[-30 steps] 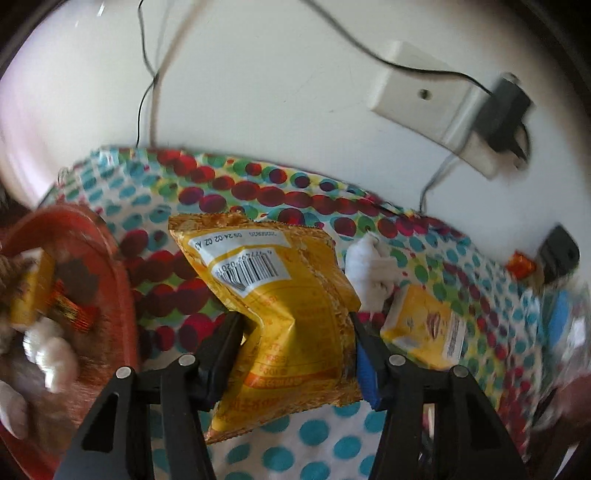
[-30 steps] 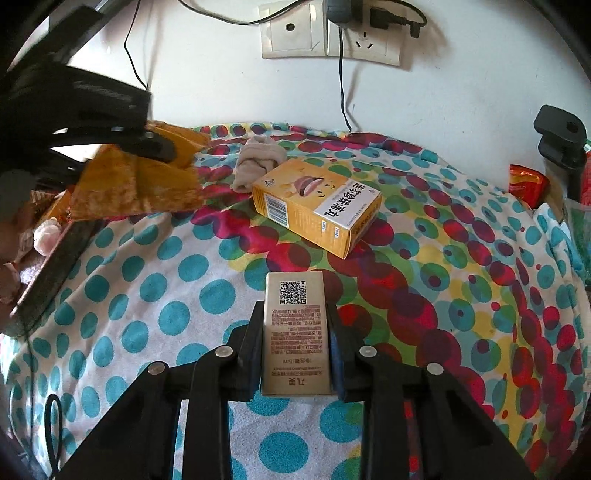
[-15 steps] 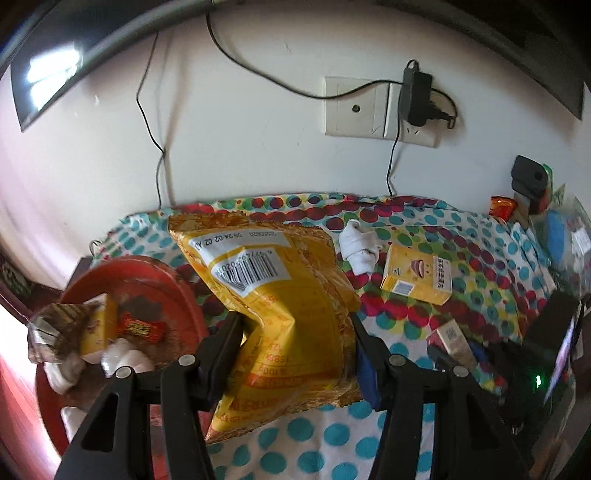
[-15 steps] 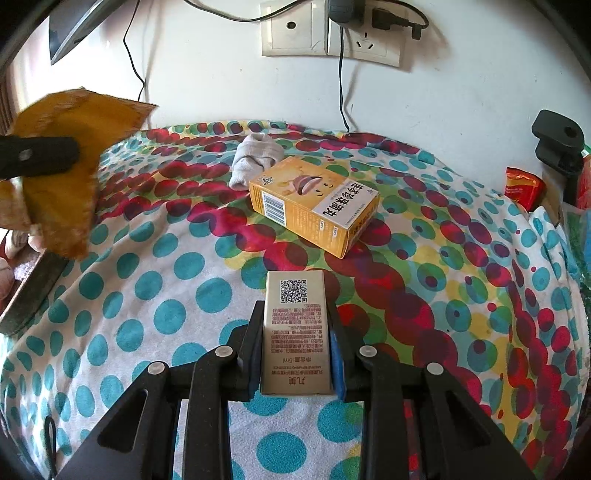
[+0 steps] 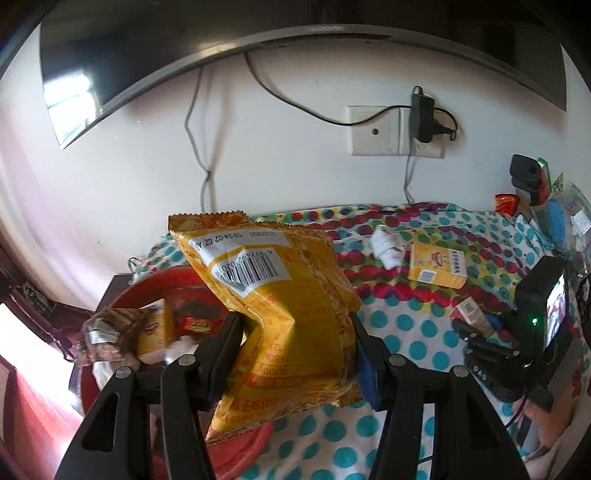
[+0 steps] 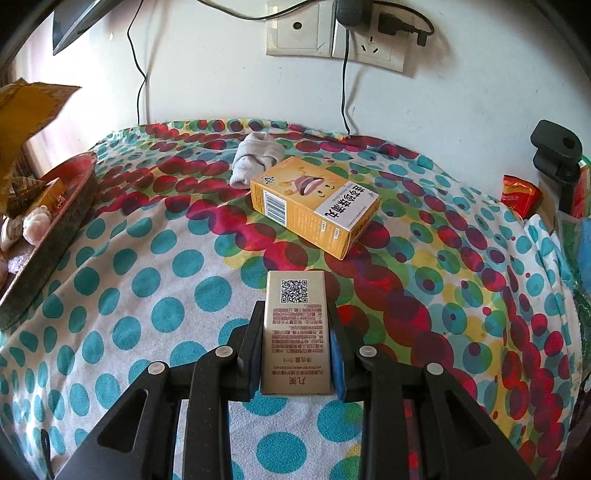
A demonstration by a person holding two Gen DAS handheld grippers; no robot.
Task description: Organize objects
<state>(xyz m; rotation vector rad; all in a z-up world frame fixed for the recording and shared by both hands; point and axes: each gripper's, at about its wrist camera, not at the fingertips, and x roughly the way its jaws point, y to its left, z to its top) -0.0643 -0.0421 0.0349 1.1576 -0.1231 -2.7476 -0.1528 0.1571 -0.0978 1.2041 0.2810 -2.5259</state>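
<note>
My left gripper [image 5: 297, 332] is shut on a crinkled yellow snack bag [image 5: 280, 306], held in the air above the near rim of a red tray [image 5: 155, 291] that holds several snacks and shells. The bag's top corner [image 6: 26, 107] shows at the far left of the right wrist view. My right gripper [image 6: 295, 328] is shut on a slim gold box [image 6: 295, 332] with a QR code, low over the dotted cloth [image 6: 147, 280]. An orange medicine box [image 6: 314, 205] and a rolled white sock [image 6: 255, 158] lie on the cloth beyond it.
The red tray [image 6: 70, 206] sits at the cloth's left edge. A wall with sockets [image 6: 332, 33], cables and a dark screen [image 5: 184, 48] stands behind. A black stand [image 6: 557, 155], a red packet [image 6: 517, 192] and bags crowd the right side.
My left gripper has lifted and pulled back with the snack bag and rolled level; the tray now lies beneath it. The right gripper and its gold box have stayed put.
</note>
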